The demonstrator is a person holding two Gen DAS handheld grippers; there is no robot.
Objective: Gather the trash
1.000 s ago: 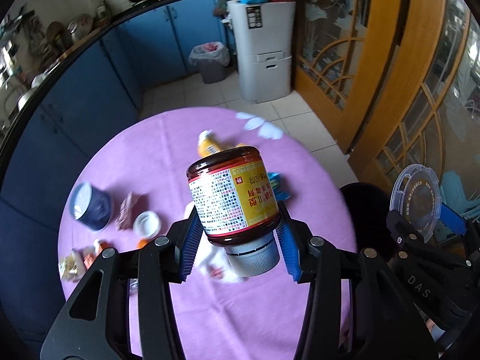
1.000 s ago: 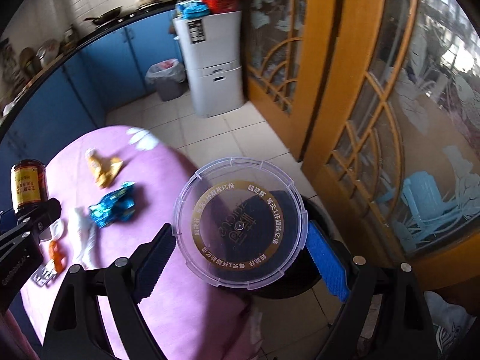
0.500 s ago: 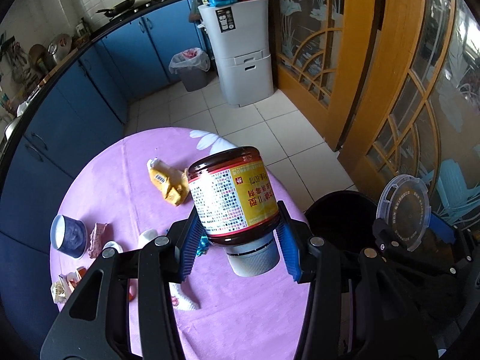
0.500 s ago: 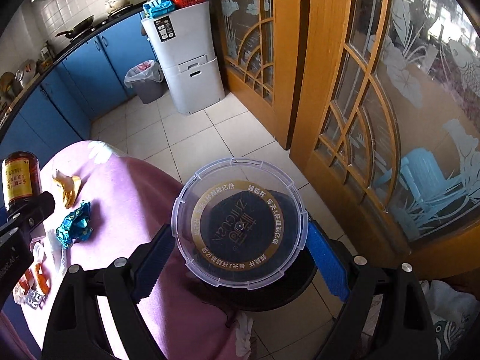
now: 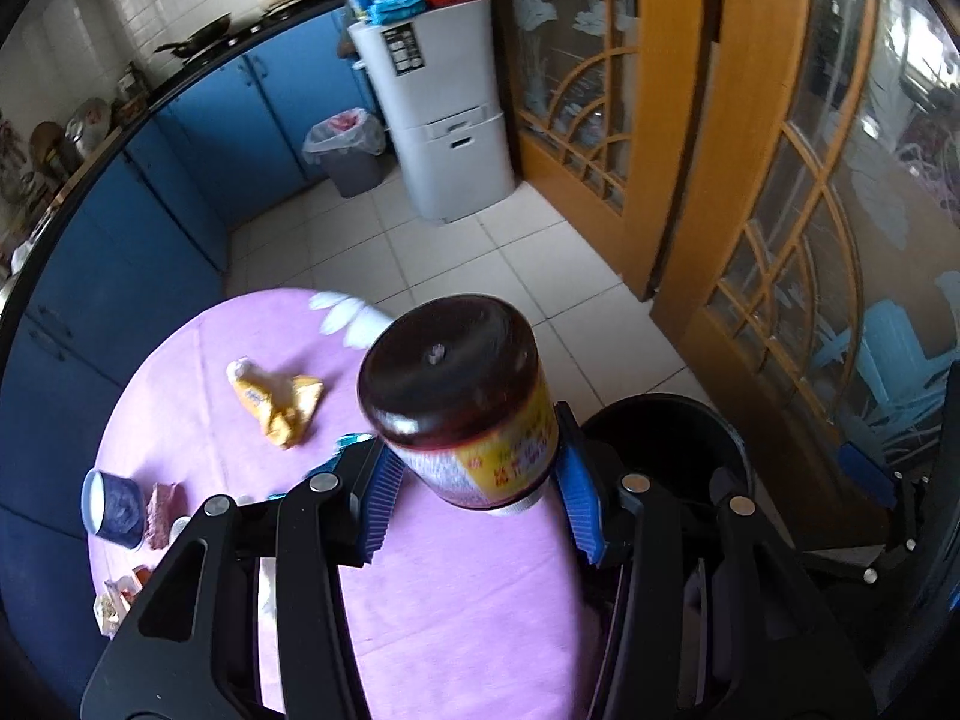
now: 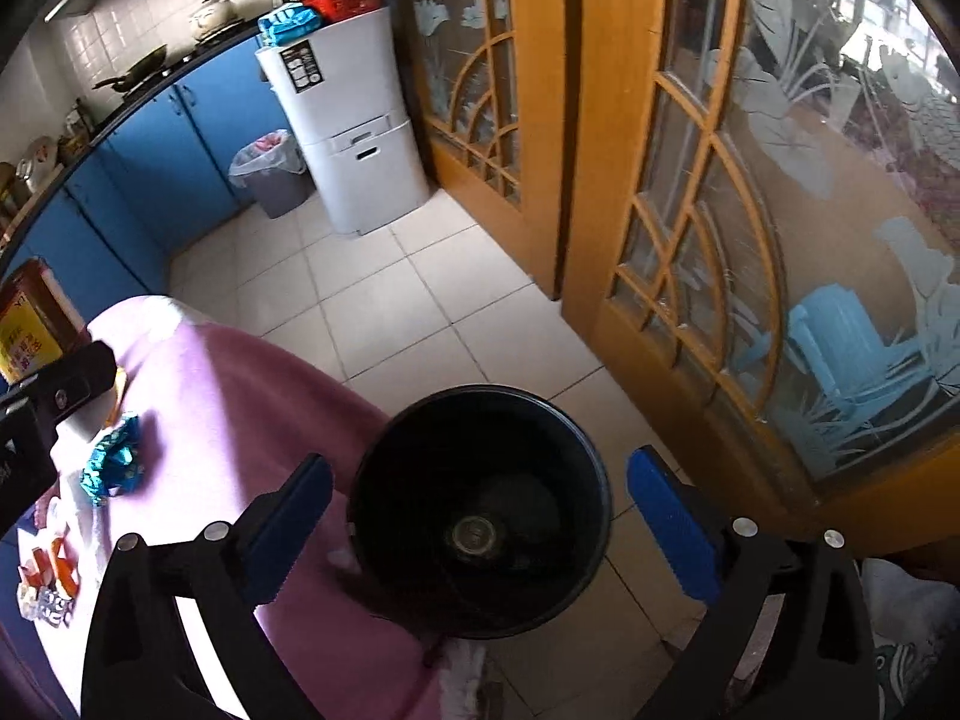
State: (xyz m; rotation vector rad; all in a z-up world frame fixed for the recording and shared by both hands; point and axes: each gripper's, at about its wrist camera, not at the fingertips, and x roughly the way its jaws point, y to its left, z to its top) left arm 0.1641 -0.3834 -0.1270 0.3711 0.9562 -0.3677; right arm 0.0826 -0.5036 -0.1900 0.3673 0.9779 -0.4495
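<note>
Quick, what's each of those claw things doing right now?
Left gripper: closed on the sauce jar, held bottom-up.
Right gripper: open, holding nothing, above the black bin.

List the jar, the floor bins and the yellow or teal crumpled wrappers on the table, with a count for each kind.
Jars: 1, the sauce jar in the left gripper jaws
Floor bins: 2, black bin, grey lined bin
Crumpled wrappers: 2, yellow wrapper, teal wrapper
Total: 5
</note>
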